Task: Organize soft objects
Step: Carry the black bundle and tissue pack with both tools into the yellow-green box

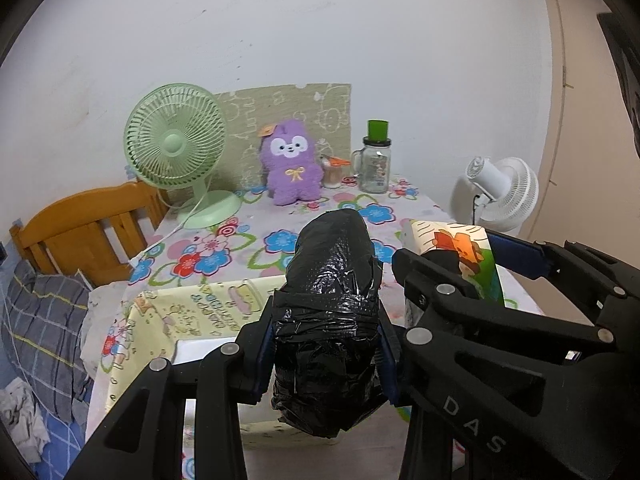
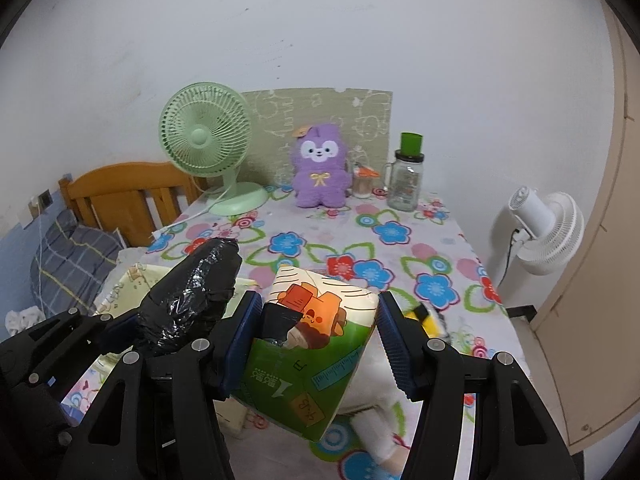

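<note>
My left gripper (image 1: 326, 360) is shut on a black plastic-wrapped bundle (image 1: 332, 280), which sticks up and forward between the blue pads. My right gripper (image 2: 316, 344) is shut on a soft pack (image 2: 304, 344) printed in green, white and orange. It holds the pack tilted above the table. Both loads hang side by side over the near part of the floral tablecloth (image 2: 400, 256). The right wrist view shows the left gripper (image 2: 168, 320) and its black bundle (image 2: 196, 288) on the left. A yellow fabric box (image 1: 192, 312) stands under the left gripper. A purple plush (image 1: 292, 164) sits upright at the back.
A green desk fan (image 1: 176, 148) and a glass jar with a green lid (image 1: 376, 160) flank the plush. A white fan (image 2: 548, 232) stands off the table's right side. A wooden headboard (image 1: 84, 224) and a plaid pillow (image 1: 40, 320) lie left. A yellow-black item (image 2: 428, 316) rests near the right gripper.
</note>
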